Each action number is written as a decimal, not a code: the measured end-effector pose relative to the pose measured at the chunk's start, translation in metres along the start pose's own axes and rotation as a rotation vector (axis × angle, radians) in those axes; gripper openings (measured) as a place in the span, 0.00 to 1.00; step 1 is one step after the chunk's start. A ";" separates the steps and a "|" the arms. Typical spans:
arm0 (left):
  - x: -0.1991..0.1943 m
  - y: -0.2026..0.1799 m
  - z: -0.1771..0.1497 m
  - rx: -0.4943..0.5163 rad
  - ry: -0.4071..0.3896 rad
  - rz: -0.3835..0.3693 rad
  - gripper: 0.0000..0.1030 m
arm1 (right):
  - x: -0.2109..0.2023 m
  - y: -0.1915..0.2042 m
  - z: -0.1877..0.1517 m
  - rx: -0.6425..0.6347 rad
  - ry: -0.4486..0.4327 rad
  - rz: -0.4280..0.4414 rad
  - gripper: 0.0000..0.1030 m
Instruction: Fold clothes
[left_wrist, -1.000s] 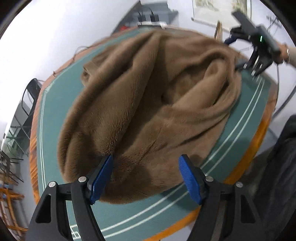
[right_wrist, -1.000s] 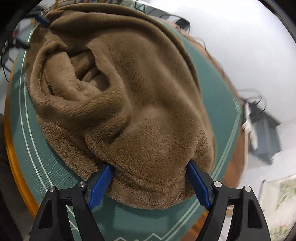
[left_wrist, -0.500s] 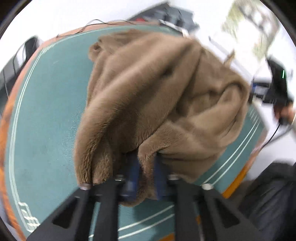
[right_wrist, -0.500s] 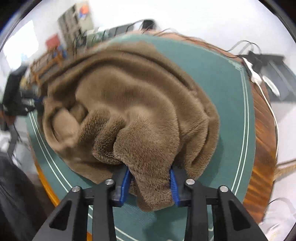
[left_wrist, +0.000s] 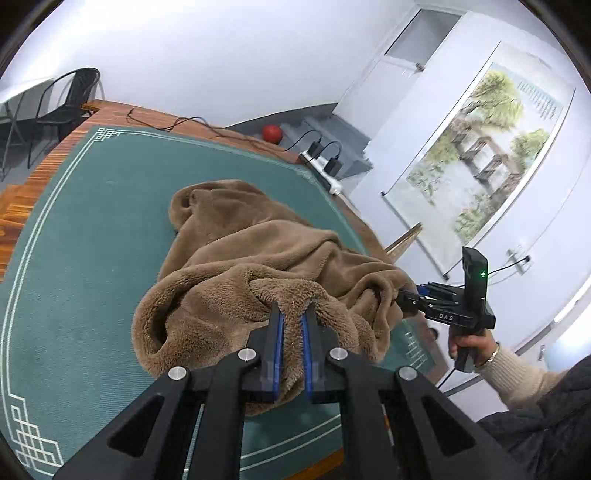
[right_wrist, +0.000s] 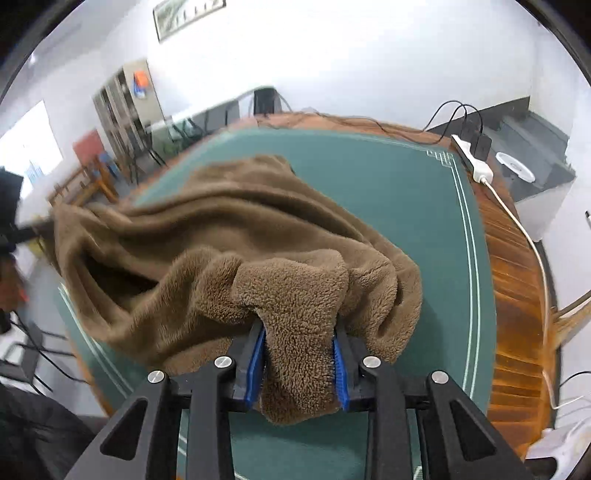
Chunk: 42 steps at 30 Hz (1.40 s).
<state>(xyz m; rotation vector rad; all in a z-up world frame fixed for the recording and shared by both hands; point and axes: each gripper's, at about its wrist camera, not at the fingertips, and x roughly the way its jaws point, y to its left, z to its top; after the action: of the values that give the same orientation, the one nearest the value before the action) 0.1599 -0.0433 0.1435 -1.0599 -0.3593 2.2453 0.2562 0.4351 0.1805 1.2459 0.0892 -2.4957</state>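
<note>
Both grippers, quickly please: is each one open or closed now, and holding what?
Left gripper: closed on a fold of the brown fleece garment.
Right gripper: closed on a thicker bunch of the same garment.

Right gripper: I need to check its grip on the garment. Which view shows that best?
The right wrist view: the right gripper fills the foreground, blue pads pinching a fleece fold of the brown garment. The left wrist view shows it small, from the side, tips buried in fleece.

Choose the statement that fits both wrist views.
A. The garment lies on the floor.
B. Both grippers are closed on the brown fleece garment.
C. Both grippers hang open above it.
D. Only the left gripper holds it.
B: the left gripper and right gripper each pinch a fold of the brown fleece garment.
</note>
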 end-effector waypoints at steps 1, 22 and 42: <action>0.000 0.001 -0.001 -0.001 0.009 0.013 0.10 | 0.005 0.002 -0.001 -0.011 0.013 -0.023 0.43; 0.000 -0.021 -0.018 0.079 0.052 -0.035 0.10 | 0.021 0.083 0.035 0.222 0.038 0.809 0.76; 0.003 -0.022 -0.030 0.140 0.101 0.018 0.35 | 0.121 0.101 0.041 0.596 0.213 1.186 0.26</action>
<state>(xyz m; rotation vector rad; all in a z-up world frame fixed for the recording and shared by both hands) 0.1904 -0.0249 0.1327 -1.1010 -0.1484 2.1872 0.1918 0.2977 0.1209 1.2027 -1.0726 -1.3535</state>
